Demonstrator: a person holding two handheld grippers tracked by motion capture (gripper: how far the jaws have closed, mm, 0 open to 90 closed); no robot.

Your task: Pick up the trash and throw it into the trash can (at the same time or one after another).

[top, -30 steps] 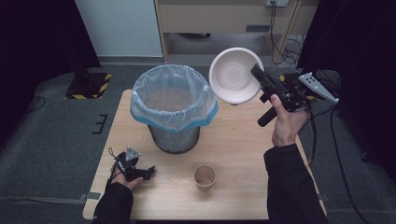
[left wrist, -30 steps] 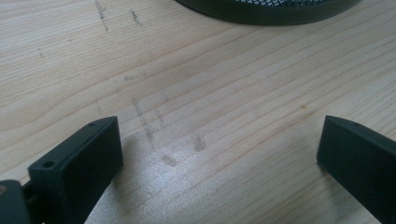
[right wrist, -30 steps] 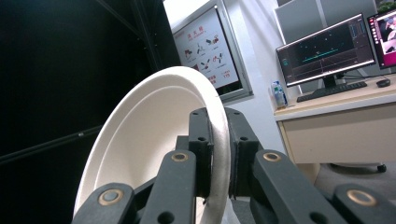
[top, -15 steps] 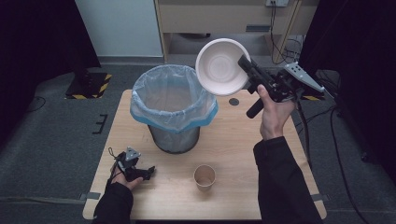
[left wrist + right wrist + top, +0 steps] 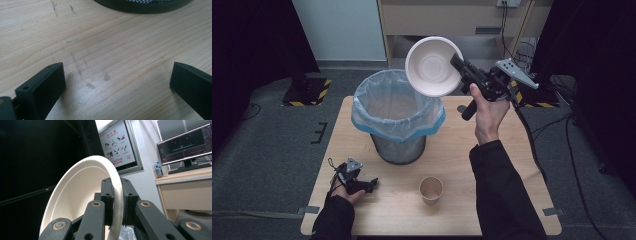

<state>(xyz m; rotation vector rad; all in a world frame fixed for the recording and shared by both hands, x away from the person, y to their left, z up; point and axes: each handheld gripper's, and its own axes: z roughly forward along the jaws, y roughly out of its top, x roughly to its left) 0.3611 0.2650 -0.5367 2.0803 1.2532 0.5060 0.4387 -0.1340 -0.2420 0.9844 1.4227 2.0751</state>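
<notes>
High view: the right gripper (image 5: pixel 458 61) clamps the rim of a white paper bowl (image 5: pixel 433 65) above the lined trash bin (image 5: pixel 396 116); the left gripper (image 5: pixel 371 184) rests on the table (image 5: pixel 512 165), jaws apart and empty.

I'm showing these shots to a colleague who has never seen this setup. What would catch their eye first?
Most likely the white paper bowl, held up in the air on edge by the right tongs, shut on its rim above the far right edge of the mesh bin with its blue-edged liner. Next, the small paper cup standing alone near the table's front edge, and the left tongs resting open on the wood at front left.
</notes>
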